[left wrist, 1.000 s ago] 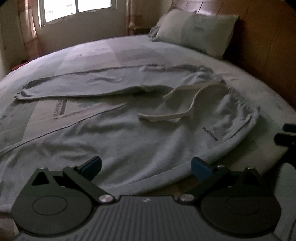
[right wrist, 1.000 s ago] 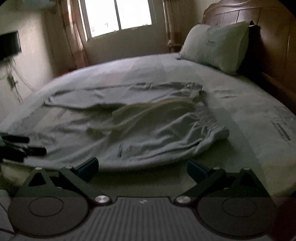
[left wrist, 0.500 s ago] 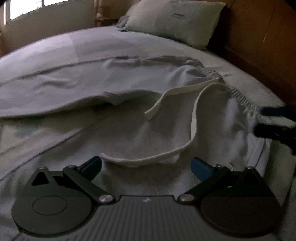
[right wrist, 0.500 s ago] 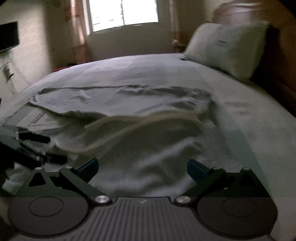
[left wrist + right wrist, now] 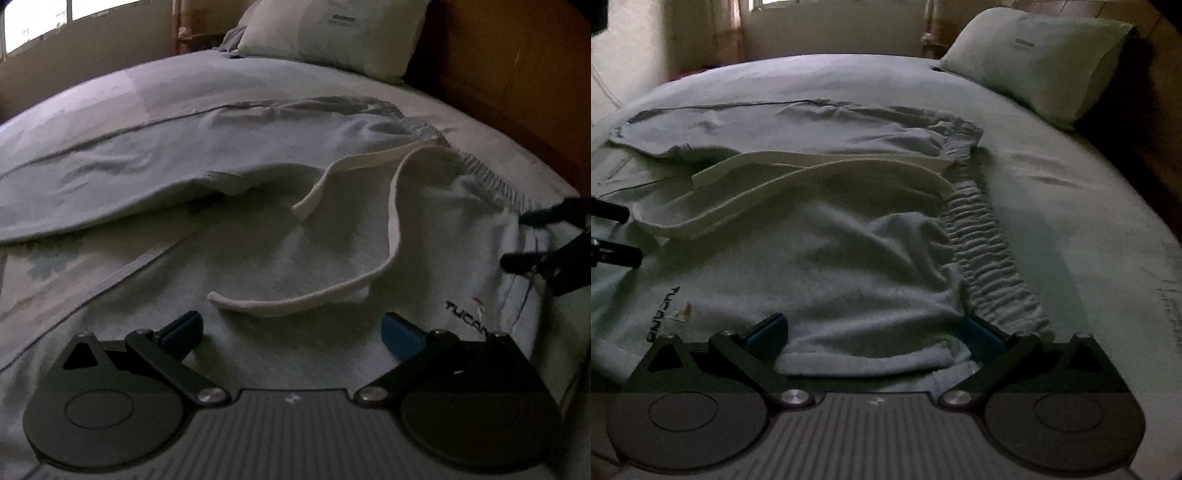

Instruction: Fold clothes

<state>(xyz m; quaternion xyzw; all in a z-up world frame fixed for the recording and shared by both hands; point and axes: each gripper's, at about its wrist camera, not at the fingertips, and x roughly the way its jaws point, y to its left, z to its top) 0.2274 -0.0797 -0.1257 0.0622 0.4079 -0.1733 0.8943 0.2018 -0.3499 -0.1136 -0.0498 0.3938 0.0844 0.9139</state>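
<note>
reaching for the grey sweatpants [image 5: 849, 258] spread flat on the bed [image 5: 1071, 192], both grippers are spread wide and grasping nothing. right gripper [image 5: 873, 338] straddles the near waistband corner; left gripper [image 5: 291, 332] hovers by the drawstring [image 5: 391, 229]. next, i'd guess: pinch that edge and fold across.

Both grippers have advanced from the near edge of the bed [image 5: 1089, 192] onto the grey sweatpants [image 5: 849, 258]. The left gripper [image 5: 291, 332], formerly short of the fabric edge, now hovers over the near leg, its wide-apart jaws just below the white drawstring [image 5: 391, 221]. The right gripper [image 5: 875, 332], formerly back from the bed edge, now straddles the near waist corner beside the elastic waistband [image 5: 990, 251], fabric lying between its spread fingers. Each gripper now appears closer in the other's view, near the printed logo [image 5: 467, 317].
</note>
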